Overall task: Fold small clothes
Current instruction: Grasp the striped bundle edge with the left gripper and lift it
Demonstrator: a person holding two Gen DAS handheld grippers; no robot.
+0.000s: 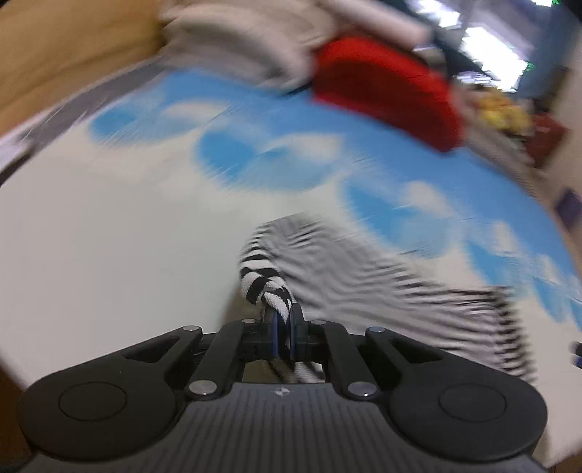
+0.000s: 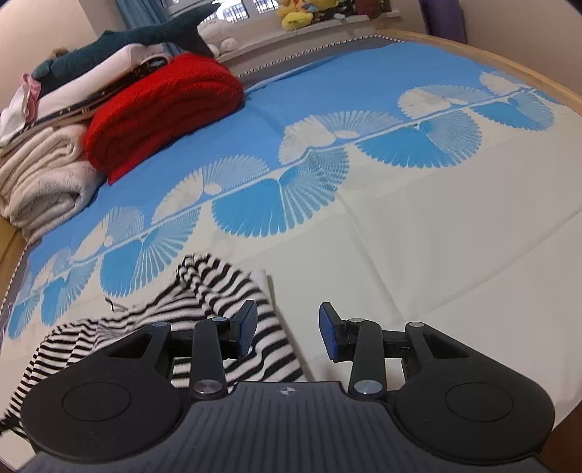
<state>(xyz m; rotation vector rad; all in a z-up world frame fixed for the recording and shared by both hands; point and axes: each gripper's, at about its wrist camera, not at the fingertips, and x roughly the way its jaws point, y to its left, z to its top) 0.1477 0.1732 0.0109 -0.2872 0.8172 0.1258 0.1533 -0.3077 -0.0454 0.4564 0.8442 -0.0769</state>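
Clearly, left tool (image 1: 283,320) pinches striped garment (image 1: 382,276), which trails rightward.

This is a bedroom in a home. A wide bed fills most of the right wrist view, spread with a bedspread (image 2: 400,225) that is cream in the lower part and blue with a band of white fan shapes across the middle, framed by a pale wooden bed edge (image 2: 509,54) at the upper right. At the upper left lies a stack of folded bedding: a red knitted blanket (image 2: 163,109), a cream fleece blanket (image 2: 47,182) and a dark plush shark (image 2: 145,36) on top. Along the top runs a window sill (image 2: 291,34) holding yellow soft toys (image 2: 302,11), with a blue curtain (image 2: 142,14) beside the window.
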